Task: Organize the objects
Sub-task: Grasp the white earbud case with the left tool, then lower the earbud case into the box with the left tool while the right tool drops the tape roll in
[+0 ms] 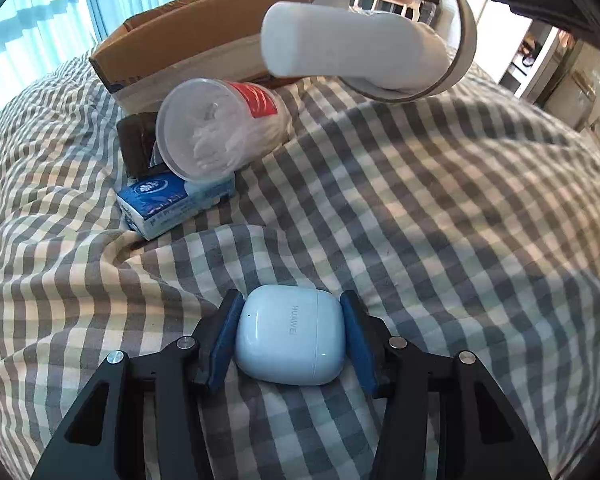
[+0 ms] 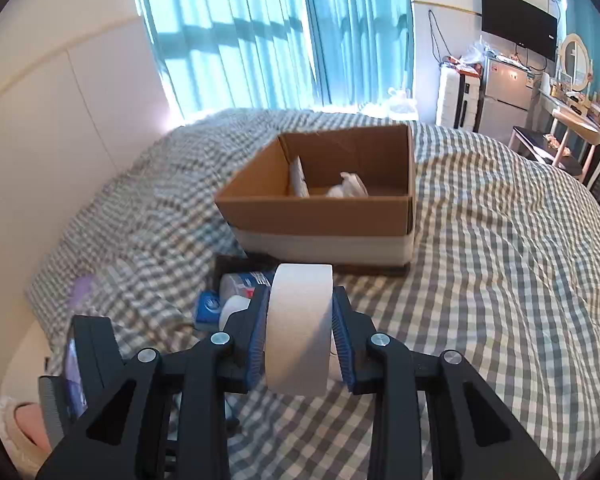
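While the cardboard box (image 2: 320,200) stands in the middle of the bed (image 2: 500,260), toward the window edge, only a few white things are seen inside it, so the task is judged to be in an early or middle part. A roll of tape (image 2: 300,328) is gripped between the pads of the right hand-held gripper (image 2: 300,340) and is held in the air before the near wall of the box; it is not yet placed. A light blue earbud case (image 1: 290,334) lies on the checked cover, nearer the foot edge, and the left hand-held gripper (image 1: 290,340) is closed around it, both pads touching its sides. Beside the box, a cotton swab jar (image 1: 216,128), a tissue pack (image 1: 168,204) and a brown wallet (image 1: 138,144) are left to be sorted.
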The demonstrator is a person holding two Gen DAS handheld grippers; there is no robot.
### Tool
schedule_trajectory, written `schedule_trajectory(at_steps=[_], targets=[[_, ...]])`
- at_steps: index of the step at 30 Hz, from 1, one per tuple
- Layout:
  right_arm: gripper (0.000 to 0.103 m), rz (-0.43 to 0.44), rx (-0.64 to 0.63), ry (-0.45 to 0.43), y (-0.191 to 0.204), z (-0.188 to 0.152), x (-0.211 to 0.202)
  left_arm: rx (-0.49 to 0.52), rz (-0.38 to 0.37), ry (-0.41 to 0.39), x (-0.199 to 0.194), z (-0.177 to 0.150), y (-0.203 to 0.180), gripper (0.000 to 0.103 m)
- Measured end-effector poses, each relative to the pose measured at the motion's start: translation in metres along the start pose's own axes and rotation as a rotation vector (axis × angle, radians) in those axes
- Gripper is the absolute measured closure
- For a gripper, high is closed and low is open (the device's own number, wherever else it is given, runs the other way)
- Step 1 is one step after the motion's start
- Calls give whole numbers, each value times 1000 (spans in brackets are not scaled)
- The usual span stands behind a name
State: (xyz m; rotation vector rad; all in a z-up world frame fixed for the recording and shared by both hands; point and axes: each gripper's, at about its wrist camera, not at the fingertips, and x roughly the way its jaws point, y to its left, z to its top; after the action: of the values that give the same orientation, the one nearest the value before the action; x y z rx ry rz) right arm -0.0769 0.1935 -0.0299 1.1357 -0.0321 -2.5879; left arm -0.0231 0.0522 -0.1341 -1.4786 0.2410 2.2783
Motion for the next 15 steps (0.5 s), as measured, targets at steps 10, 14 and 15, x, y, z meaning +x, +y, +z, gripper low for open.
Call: schedule_trajectory(at_steps=[10, 14, 15], targets=[[73, 115, 41, -94, -4, 21, -23, -28, -22, -162, -62, 26, 19, 52], [73, 213, 70, -143, -5, 34, -36, -48, 1, -245, -86, 46, 30, 52], [73, 215, 73, -151, -5, 37, -38, -52, 7, -260, -91, 50, 33, 52]])
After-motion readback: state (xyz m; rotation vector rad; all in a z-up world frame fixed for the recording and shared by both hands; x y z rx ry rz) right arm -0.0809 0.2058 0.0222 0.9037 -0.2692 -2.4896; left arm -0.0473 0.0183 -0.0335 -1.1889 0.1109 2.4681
